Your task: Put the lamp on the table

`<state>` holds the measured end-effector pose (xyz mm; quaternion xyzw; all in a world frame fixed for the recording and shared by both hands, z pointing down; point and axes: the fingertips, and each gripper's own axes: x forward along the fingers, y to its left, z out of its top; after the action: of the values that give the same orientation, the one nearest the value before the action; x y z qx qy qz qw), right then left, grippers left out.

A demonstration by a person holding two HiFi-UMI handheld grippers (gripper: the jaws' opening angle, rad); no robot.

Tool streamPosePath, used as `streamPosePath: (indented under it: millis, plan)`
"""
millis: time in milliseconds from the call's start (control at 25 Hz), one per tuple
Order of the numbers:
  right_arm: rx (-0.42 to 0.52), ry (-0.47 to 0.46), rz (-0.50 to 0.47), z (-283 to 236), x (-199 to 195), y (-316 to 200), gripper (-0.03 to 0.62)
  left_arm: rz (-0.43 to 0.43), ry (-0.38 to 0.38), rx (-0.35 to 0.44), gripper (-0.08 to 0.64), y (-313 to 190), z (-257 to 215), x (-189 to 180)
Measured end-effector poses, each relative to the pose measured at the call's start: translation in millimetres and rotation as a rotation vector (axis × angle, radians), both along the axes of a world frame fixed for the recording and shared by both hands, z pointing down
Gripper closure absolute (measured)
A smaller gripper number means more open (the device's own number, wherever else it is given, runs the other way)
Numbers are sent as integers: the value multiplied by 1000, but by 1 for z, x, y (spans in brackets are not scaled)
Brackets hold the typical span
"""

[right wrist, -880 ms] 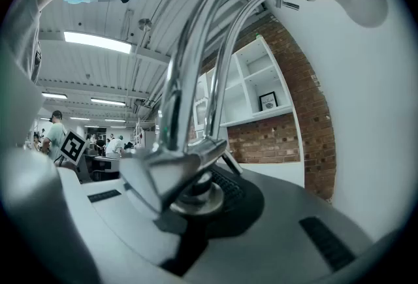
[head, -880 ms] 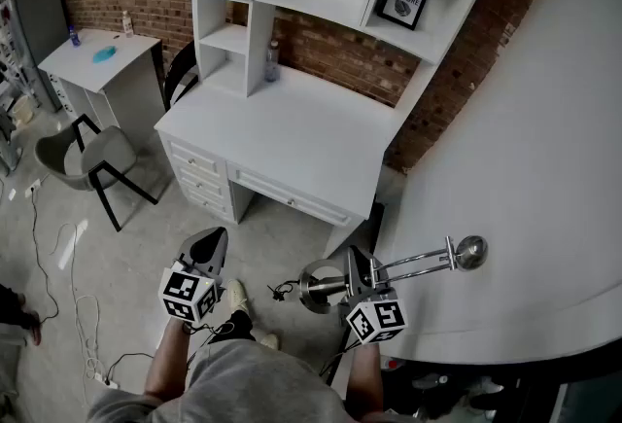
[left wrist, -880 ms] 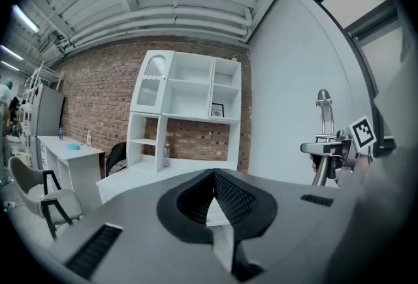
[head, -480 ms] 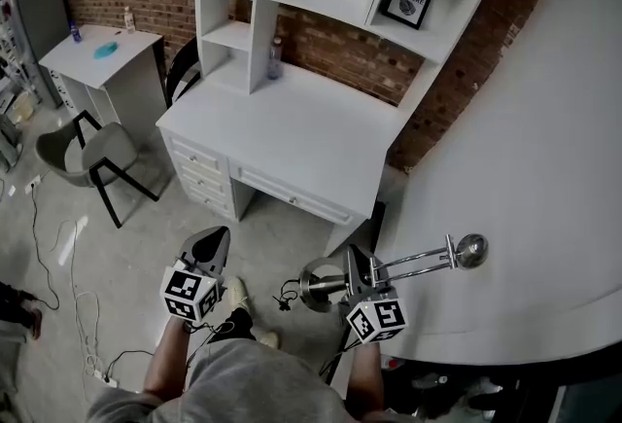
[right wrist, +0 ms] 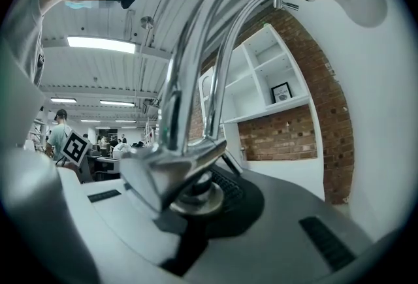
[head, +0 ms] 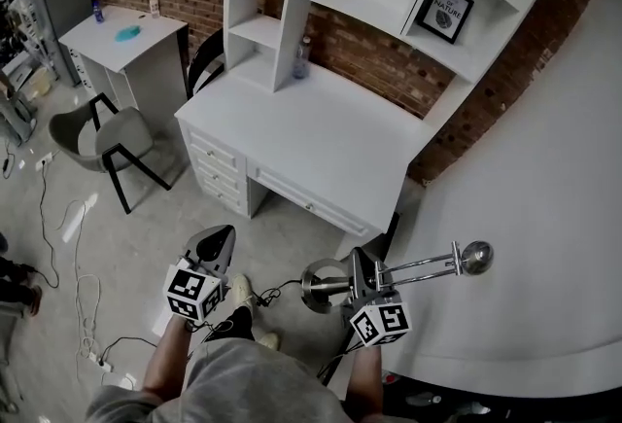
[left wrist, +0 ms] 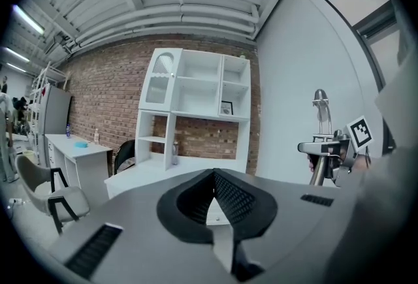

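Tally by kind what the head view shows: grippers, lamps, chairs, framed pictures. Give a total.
Grippers: 2 (left gripper, right gripper)
Lamps: 1 (lamp)
Chairs: 2 (grey chair, black chair)
Framed pictures: 1 (framed picture)
Total: 6

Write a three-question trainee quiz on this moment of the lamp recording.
1. True or false: the left gripper has nothing between its jaws.
2. What grips the lamp? A the left gripper, B the right gripper, C both.
3. Fill in: the framed picture stands on a ____ above the white desk.
Key: 1 true; 2 B; 3 shelf.
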<state>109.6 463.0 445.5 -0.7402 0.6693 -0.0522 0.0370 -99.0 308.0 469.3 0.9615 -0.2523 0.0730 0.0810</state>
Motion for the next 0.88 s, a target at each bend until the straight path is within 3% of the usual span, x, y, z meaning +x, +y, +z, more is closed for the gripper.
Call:
streamPosePath:
  millis: [520, 880]
  plan:
    - [19, -38, -103, 7, 12, -108, 574, -102, -22, -19, 557, -91, 4, -2]
    - [12, -4, -141, -4, 12, -185, 574, -139, -15, -16, 557, -156, 1, -7]
